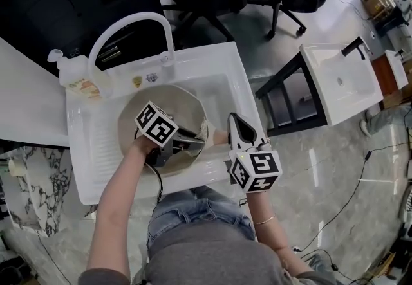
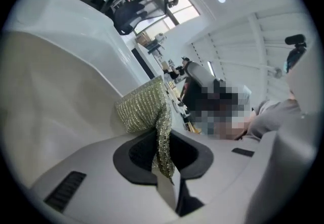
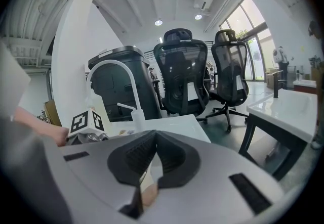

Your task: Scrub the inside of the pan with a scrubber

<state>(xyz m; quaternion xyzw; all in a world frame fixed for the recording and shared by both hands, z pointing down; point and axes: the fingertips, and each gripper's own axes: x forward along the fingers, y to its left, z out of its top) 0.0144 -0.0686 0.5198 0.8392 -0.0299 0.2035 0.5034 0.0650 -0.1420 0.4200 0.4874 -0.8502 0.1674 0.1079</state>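
the pan (image 1: 168, 102) is lying in the white sink (image 1: 215, 65). the left gripper (image 1: 193, 142) is reaching across the pan's bowl toward its right wall. its jaws are pinching shut on a glittery woven scrubber (image 2: 144, 106), and most of the pad is sticking out past the tips and bending over to one side. in the left gripper view the scrubber is sitting close against the pan's pale inner surface (image 2: 45, 117), though actual contact cannot be confirmed. the right gripper (image 1: 235, 121) is standing at the pan's right side, beside the sink rim. its jaws are drawn almost together on something thin and tan, judged to be the pan's handle (image 1: 219, 139); this is not certain.

assessment: scrubbing is judged to be at the right inner wall. for a sound result the free face of the scrubber, not the jaw tips, should be pressing on the metal, so the left gripper is needing a shallow tilt. strokes should be running in overlapping arcs around the wall, then across the floor of the pan. the right gripper should be bracing the pan against sliding. risk: the floppy pad is folding and may slip out under hard pressure.
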